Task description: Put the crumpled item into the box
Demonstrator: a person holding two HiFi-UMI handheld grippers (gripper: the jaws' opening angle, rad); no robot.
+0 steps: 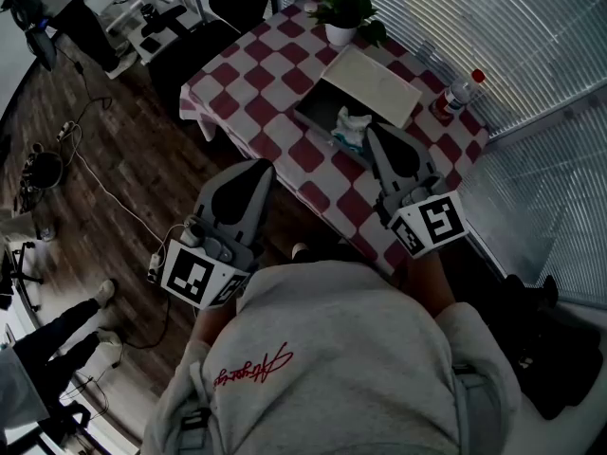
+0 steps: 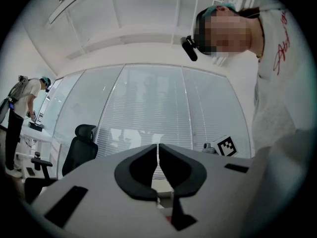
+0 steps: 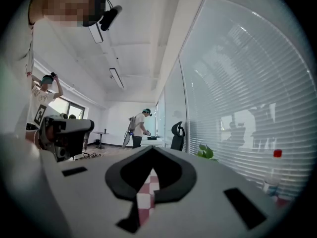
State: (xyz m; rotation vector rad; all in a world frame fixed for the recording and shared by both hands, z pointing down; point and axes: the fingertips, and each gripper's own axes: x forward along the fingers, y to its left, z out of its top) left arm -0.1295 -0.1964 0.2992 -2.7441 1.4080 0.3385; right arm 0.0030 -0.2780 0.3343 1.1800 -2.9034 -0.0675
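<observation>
Red-and-white checked cloth (image 1: 248, 74) covers the table I am working over, and on it the grey box (image 1: 308, 117) sits open just ahead of the right gripper (image 1: 374, 131). The crumpled item (image 1: 351, 129), a pale wad of paper or cloth, lies inside the box at its near end, right beside that gripper's tips and a little to their left. The right gripper's jaws are closed together with nothing between them; through the slot behind the tips I see only checked cloth. The left gripper (image 1: 264, 167) hangs off the table's edge, well to the left of the box, its jaws likewise pressed together and empty. I judge the job done: the wad is in the box and neither tool holds anything, so all that is left is to draw the right gripper clear. I cannot tell whether the wad rests fully below the rim. By my count there is one crumpled item, one box, one flat white lid (image 1: 372, 85) across the box's far side, one potted plant (image 1: 346, 12) beyond it, one red-capped bottle (image 1: 458, 93) ahead and to the right of the right gripper, and two grippers.
</observation>
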